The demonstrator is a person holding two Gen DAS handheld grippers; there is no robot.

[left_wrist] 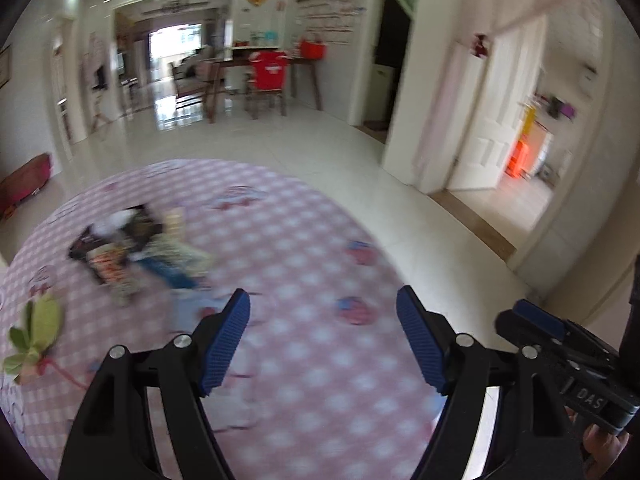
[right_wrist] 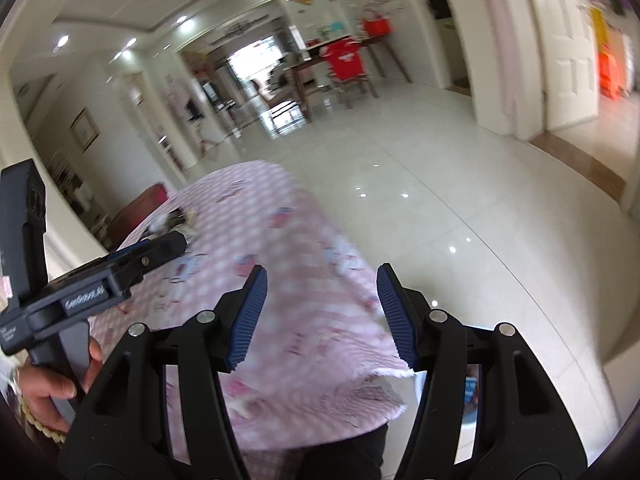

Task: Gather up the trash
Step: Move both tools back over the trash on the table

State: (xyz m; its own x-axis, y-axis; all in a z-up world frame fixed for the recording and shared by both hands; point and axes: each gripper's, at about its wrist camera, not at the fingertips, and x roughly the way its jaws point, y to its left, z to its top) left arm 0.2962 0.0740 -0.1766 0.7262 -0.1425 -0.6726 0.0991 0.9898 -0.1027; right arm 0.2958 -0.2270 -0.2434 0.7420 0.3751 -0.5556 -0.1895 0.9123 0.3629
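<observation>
A blurred pile of trash [left_wrist: 136, 252], made of dark and colourful wrappers and bits of paper, lies on the far left of a round table [left_wrist: 304, 232] with a pink checked cloth. My left gripper [left_wrist: 322, 296] hangs open above the cloth, right of the pile, with nothing between its blue pads. In the right wrist view, my right gripper [right_wrist: 322, 270] is open and empty over the table's right edge [right_wrist: 360, 280]. The trash [right_wrist: 176, 220] is far off there, partly hidden by the left gripper's body. A hand [right_wrist: 52, 384] holds that unit.
A green leafy sprig [left_wrist: 36, 332] with a pink tie lies at the table's left edge. Glossy white floor tiles [right_wrist: 460, 200] surround the table. Beyond stand a wooden dining table and a chair with a red shirt [left_wrist: 268, 72], a white door [left_wrist: 492, 120] and a red-brown seat [left_wrist: 24, 184].
</observation>
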